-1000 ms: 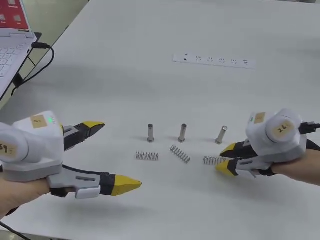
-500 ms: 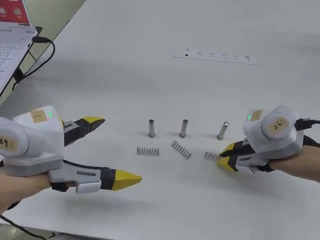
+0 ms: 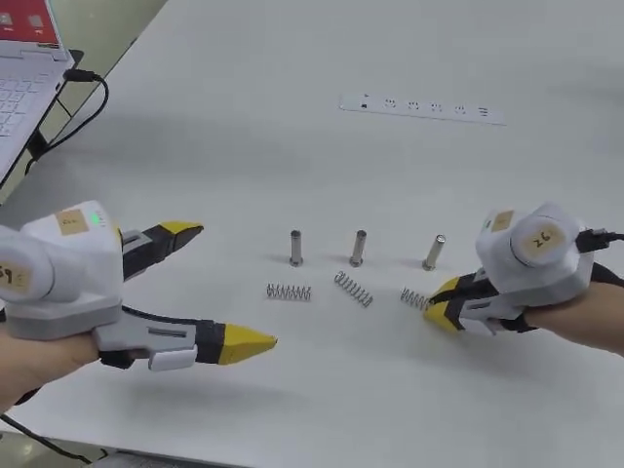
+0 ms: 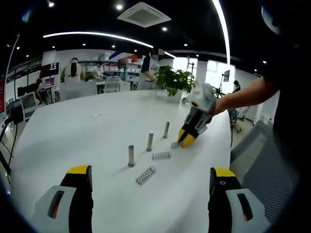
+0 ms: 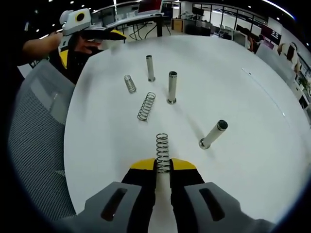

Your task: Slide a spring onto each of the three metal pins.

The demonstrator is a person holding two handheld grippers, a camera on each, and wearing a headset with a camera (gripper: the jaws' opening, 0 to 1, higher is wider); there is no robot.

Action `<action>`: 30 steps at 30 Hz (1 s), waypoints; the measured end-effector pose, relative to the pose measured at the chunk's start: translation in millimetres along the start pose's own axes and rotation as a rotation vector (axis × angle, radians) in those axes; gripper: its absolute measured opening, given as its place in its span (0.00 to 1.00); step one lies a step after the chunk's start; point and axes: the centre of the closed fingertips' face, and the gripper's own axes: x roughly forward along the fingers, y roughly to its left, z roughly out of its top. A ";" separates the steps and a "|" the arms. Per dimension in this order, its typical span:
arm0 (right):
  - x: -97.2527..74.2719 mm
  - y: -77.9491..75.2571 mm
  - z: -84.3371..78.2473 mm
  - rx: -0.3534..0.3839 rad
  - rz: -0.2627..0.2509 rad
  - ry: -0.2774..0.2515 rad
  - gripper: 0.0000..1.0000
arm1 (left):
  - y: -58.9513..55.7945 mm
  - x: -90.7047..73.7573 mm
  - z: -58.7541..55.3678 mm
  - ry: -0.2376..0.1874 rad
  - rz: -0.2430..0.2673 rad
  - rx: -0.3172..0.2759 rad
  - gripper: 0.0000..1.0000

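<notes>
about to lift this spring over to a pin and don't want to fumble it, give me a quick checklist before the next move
1. Right claw shut on the near end of the right spring: ok.
2. Grip firm enough to lift it: cannot tell.
3. Right pin standing and bare: ok.
4. Middle pin and left pin standing and bare: ok.
5. Middle spring and left spring lying apart from the held one: ok.
6. Left claw open, off to the side of the pins: ok.
</notes>
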 end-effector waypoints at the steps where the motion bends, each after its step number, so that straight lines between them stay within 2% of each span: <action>1: -2.3 1.4 2.0 0.001 0.000 -0.005 0.08 | -0.6 -0.1 1.1 -0.004 -0.001 0.002 0.98; 6: -11.4 6.2 11.0 -0.015 0.004 -0.029 0.08 | -6.8 0.0 10.7 -0.026 -0.011 0.008 0.98; 11: -19.8 12.0 14.1 -0.042 0.014 -0.036 0.08 | -20.3 3.9 30.0 -0.061 -0.046 0.043 0.97; 14: -26.4 15.5 17.0 -0.055 0.019 -0.048 0.08 | -27.6 9.2 36.1 -0.070 -0.072 0.055 0.96; 17: -31.5 19.7 20.4 -0.075 0.025 -0.052 0.08 | -33.4 15.9 36.2 -0.067 -0.095 0.058 0.94; 23: -39.3 28.0 30.3 -0.102 0.036 -0.070 0.08 | -50.6 29.9 22.1 -0.028 -0.160 0.052 0.88; 25: -40.8 32.4 31.9 -0.115 0.043 -0.067 0.08 | -58.0 35.0 9.3 0.011 -0.195 0.045 0.86; 27: -41.5 34.4 31.7 -0.135 0.048 -0.060 0.08 | -64.5 40.0 -4.4 0.062 -0.227 0.066 0.83; 30: -42.5 38.1 32.2 -0.154 0.056 -0.051 0.08 | -70.3 47.8 -8.1 0.072 -0.250 0.060 0.77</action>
